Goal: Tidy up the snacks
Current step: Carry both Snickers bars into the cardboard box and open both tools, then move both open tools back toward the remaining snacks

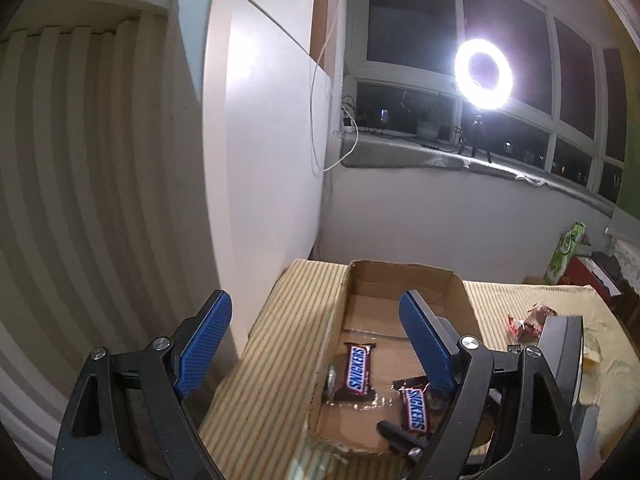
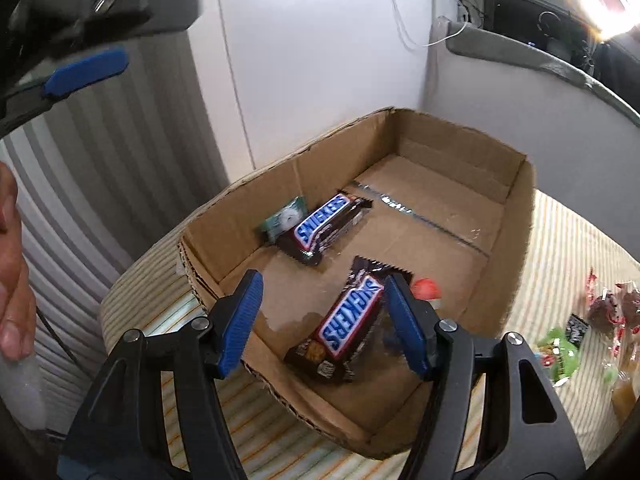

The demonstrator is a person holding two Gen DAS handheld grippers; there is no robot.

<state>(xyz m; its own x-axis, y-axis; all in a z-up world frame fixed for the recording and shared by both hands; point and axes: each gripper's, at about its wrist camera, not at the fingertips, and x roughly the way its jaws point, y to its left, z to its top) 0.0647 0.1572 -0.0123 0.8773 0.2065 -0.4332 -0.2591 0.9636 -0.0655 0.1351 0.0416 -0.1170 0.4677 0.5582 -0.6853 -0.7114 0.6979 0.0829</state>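
An open cardboard box [image 2: 460,148] stands on a striped tablecloth [image 2: 560,248]. On its floor lie two Snickers bars. One Snickers bar [image 2: 348,320] rests between the fingers of my right gripper [image 2: 324,282], which is open, with the left pad clear of the wrapper. The other Snickers bar [image 2: 320,224] lies further in, beside a green-white mint packet [image 2: 284,216]. My left gripper [image 1: 312,304] hangs open and empty above the box's [image 1: 332,340] left wall. Both bars [image 1: 358,372] [image 1: 416,410] show below it.
Loose snacks lie on the cloth right of the box: red-wrapped sweets [image 2: 608,308] and a green packet [image 2: 556,348]. A small red sweet [image 2: 426,288] sits in the box. A white panel [image 1: 260,140] rises behind the table. A ring light [image 1: 484,68] glares from the windowsill. A hand [image 2: 12,260] is at the left.
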